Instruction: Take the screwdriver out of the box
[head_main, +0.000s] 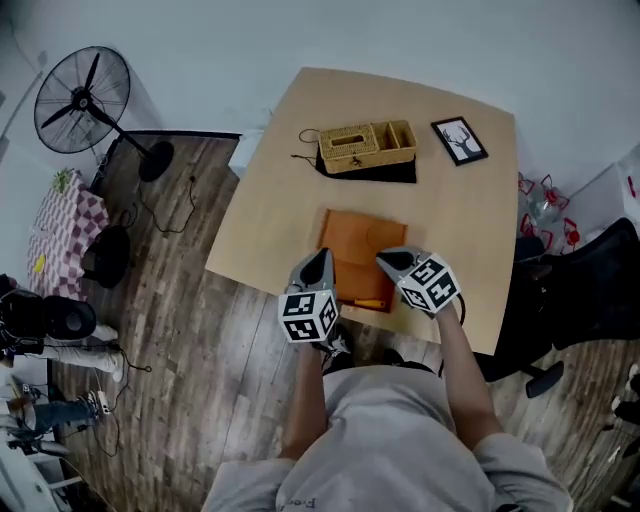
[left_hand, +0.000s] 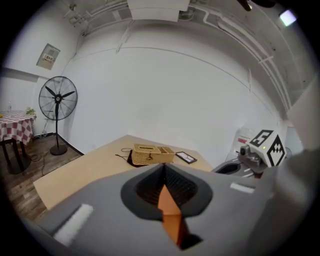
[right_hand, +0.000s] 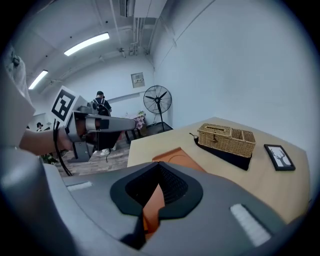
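Observation:
A flat orange box (head_main: 358, 245) lies closed on the light wooden table (head_main: 280, 190), close to the near edge. A small orange-yellow piece (head_main: 368, 302), maybe a handle, shows at its front edge; I cannot identify a screwdriver for certain. My left gripper (head_main: 322, 254) hovers at the box's near left corner, my right gripper (head_main: 385, 258) at its near right side. Both point forward and down over the box. In the left gripper view the jaws (left_hand: 164, 165) meet, with orange showing through the slit below. The right gripper (right_hand: 159, 165) is shut too, with the box (right_hand: 180, 157) just beyond its tips.
A wicker basket (head_main: 366, 146) on a black cloth (head_main: 385, 172) and a small framed deer picture (head_main: 459, 140) stand at the table's far side. A standing fan (head_main: 82, 100) is on the floor at the left, a black chair (head_main: 590, 285) at the right.

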